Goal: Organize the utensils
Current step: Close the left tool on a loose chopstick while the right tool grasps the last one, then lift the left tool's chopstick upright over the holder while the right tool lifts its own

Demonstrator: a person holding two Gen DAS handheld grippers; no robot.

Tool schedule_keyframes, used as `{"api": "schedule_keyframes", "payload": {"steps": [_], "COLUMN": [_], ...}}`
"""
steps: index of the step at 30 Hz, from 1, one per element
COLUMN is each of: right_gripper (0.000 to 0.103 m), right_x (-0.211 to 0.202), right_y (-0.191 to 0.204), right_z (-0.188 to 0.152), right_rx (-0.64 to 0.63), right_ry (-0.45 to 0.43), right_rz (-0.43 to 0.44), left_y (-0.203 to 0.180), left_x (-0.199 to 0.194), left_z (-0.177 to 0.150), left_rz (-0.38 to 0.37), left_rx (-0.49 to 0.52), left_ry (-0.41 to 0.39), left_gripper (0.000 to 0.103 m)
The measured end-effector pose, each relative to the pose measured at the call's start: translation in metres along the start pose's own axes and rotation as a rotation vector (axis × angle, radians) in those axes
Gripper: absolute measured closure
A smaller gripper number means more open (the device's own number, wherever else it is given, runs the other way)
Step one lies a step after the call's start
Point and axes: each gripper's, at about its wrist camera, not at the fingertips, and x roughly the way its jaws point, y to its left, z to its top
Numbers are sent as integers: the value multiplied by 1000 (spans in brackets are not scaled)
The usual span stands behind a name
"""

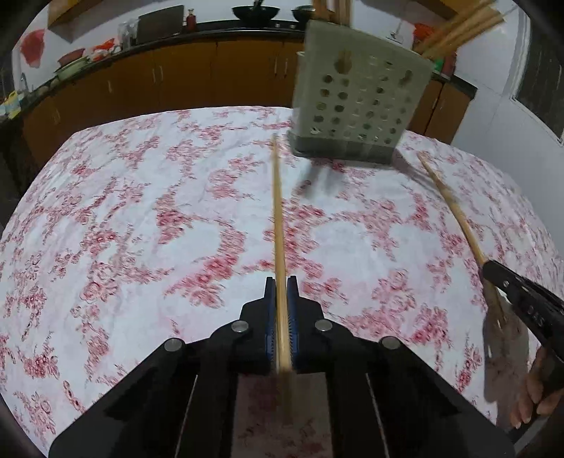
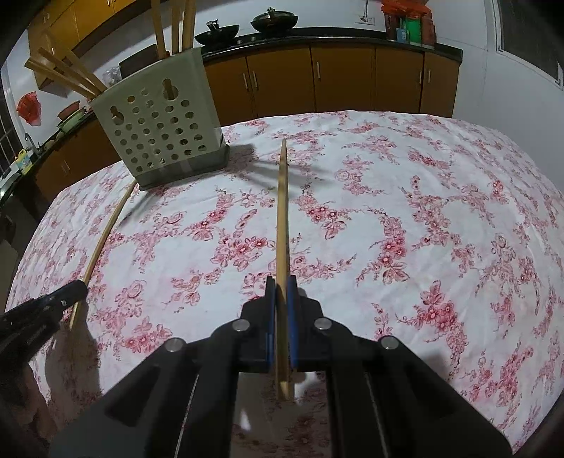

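My left gripper is shut on a wooden chopstick that points forward toward the perforated grey-green utensil holder. My right gripper is shut on another wooden chopstick, pointing past the right side of the holder. Each gripper holds its stick above the floral tablecloth. The right gripper and its stick show at the right edge of the left wrist view; the left gripper and its stick show at the left of the right wrist view. Several chopsticks stand in the holder.
The table is covered by a white cloth with red flowers. Behind it runs a counter with orange cabinets, woks and jars. A white wall is at the right.
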Motion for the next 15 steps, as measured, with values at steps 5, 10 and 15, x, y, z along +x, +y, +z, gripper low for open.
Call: {"api": "schedule_keyframes", "payload": {"steps": [5,10,15], "right_gripper": [95,95,95], "right_x": [2,7,13], "right_y": [1,8,16], "right_z": [3,8,14], "right_rx": [-4,-26,-62], "right_ry": [-3,-6,-13], "right_rz": [3,6,-16], "left_y": [25,42,41], "left_x": [2,4,4], "left_z": [9,15,14], "left_rz": [46,60,71], "left_rx": [-50,-69,-38], "left_ry": [-5,-4,-17], "left_gripper": [96,96,96]}}
